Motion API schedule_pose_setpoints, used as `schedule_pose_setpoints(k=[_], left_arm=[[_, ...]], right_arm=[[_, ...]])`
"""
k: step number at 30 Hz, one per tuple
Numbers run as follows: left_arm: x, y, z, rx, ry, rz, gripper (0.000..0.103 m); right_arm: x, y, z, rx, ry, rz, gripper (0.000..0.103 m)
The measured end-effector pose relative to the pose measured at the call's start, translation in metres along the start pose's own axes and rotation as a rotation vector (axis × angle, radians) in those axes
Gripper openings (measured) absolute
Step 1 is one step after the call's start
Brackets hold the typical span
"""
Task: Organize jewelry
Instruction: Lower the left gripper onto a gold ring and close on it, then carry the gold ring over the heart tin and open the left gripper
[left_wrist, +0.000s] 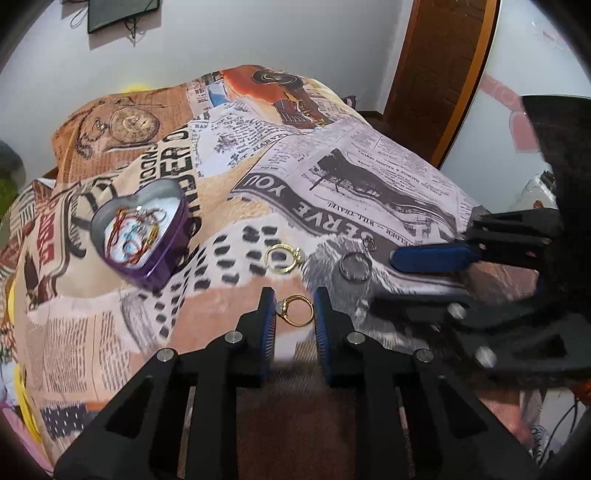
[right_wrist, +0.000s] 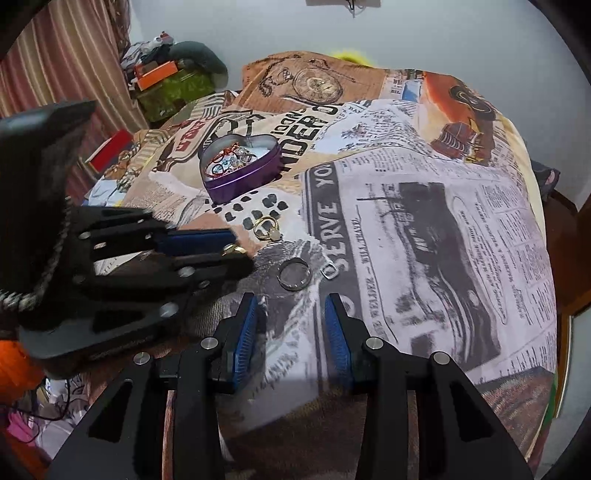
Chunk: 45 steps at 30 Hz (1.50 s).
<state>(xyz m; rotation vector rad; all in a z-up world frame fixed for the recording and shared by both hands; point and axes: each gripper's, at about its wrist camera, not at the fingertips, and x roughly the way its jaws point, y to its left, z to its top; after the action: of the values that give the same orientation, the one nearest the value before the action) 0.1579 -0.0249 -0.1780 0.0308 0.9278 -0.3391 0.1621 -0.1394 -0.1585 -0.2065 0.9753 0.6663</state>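
Note:
A purple heart-shaped tin (left_wrist: 147, 240) (right_wrist: 242, 168) holds several pieces of jewelry on the newspaper-print cloth. My left gripper (left_wrist: 293, 308) is open, its blue pads on either side of a gold ring with a pale stone (left_wrist: 297, 310), which lies on the cloth; the ring shows at its tips in the right wrist view (right_wrist: 234, 249). A second gold ring (left_wrist: 283, 257) (right_wrist: 266, 227) lies beyond it. A silver ring (left_wrist: 355, 266) (right_wrist: 294, 277) and a small silver ring (left_wrist: 369, 243) (right_wrist: 330, 271) lie to the right. My right gripper (right_wrist: 290, 314) is open and empty, just short of the silver ring.
The printed cloth (left_wrist: 369, 166) covers a rounded table. A wooden door frame (left_wrist: 436, 74) stands at the back right. A cluttered corner with a green box (right_wrist: 173, 92) and a red box (right_wrist: 110, 147) lies to the left by striped curtains.

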Motion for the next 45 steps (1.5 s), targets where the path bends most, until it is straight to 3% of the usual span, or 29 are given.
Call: schedule_pose_setpoints(k=[4, 8, 22, 33, 45], left_arm=[[-0.011, 0.005, -0.009, -0.01, -0.003, -0.003, 0.02], [-0.018, 0.009, -0.014, -0.023, -0.009, -0.002, 0.02], [-0.048, 0.02, -0.011, -0.066, -0.083, 0.012, 0.02], [-0.075, 0.044, 0.003, -0.097, -0.169, 0.051, 0.02], [-0.079, 0.083, 0.015, -0.115, -0.218, 0.1, 0.02]], right_arm=[[0.006, 0.0, 0.006, 0.004, 0.005, -0.008, 0.031], [0.012, 0.002, 0.01, -0.001, 0.003, -0.039, 0.019], [-0.005, 0.017, 0.015, 0.002, -0.033, -0.042, 0.018], [-0.025, 0.038, 0.044, -0.029, -0.123, -0.03, 0.018], [-0.016, 0.057, 0.078, -0.07, -0.167, -0.008, 0.018]])
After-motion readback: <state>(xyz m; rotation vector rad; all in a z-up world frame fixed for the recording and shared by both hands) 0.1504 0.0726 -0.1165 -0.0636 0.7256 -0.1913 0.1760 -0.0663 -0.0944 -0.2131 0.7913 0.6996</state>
